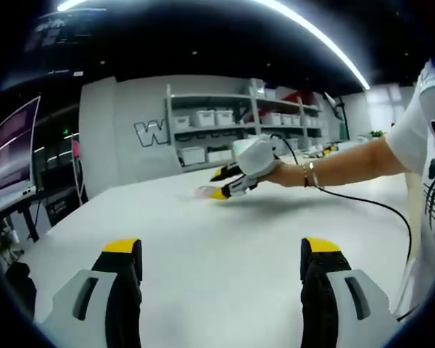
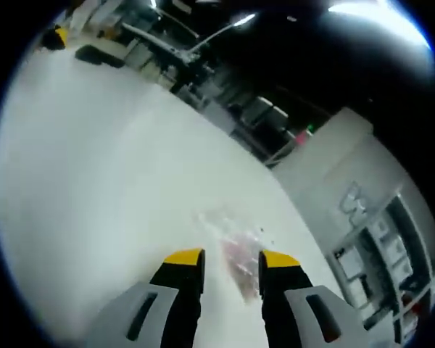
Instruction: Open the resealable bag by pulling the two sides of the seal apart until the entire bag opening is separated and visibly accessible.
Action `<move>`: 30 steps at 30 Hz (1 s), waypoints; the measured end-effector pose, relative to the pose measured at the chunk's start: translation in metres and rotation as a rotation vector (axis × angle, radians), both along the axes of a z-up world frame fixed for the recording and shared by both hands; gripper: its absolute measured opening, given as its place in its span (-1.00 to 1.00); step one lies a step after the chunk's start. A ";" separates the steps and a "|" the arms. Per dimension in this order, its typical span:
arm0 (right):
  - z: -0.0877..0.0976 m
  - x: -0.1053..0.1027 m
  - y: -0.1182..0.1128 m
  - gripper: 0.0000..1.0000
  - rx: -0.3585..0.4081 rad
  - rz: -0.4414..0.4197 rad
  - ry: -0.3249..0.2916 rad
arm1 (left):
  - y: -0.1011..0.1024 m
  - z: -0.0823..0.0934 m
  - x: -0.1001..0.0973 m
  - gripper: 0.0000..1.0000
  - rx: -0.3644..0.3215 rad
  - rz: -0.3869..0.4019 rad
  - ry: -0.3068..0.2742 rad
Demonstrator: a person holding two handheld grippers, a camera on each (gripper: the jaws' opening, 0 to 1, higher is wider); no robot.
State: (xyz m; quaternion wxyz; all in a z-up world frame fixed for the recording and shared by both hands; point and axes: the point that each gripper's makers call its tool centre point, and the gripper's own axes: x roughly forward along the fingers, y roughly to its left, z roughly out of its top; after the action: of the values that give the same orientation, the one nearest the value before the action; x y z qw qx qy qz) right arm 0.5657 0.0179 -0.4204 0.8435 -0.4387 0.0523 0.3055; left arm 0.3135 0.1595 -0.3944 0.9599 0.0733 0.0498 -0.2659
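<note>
A clear resealable bag (image 2: 232,250) with something pinkish inside lies flat on the white table (image 2: 94,167). My right gripper (image 2: 232,258) is open, and its yellow-tipped jaws stand either side of the bag's near end without pinching it. From the left gripper view, the right gripper (image 1: 219,184) is held by a person's hand far across the table, tips down at the bag (image 1: 205,192). My left gripper (image 1: 221,248) is wide open above the near part of the table (image 1: 203,239), with nothing between its jaws.
A black cable (image 1: 370,206) trails from the right gripper across the table toward the person at right. Shelves with white bins (image 1: 225,127) stand against the far wall. Monitors and desks (image 1: 14,152) sit at left.
</note>
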 end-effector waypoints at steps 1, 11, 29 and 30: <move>0.000 0.001 0.000 -0.45 -0.012 0.001 -0.004 | 0.000 0.000 0.000 0.78 0.001 0.000 0.000; -0.005 0.018 0.005 -0.45 -0.080 0.019 -0.018 | 0.012 0.002 0.005 0.79 0.002 0.025 0.000; -0.016 0.032 0.022 -0.88 -0.107 0.043 -0.029 | 0.022 0.004 0.012 0.78 0.006 0.046 0.000; -0.018 0.032 0.022 -0.98 -0.103 0.039 -0.019 | 0.022 0.004 0.012 0.78 0.006 0.047 -0.001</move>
State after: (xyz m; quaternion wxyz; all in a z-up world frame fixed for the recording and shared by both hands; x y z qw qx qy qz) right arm 0.5979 0.0400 -0.4384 0.8140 -0.4854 0.0513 0.3148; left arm 0.3257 0.1816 -0.3901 0.9657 0.0748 0.0518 -0.2430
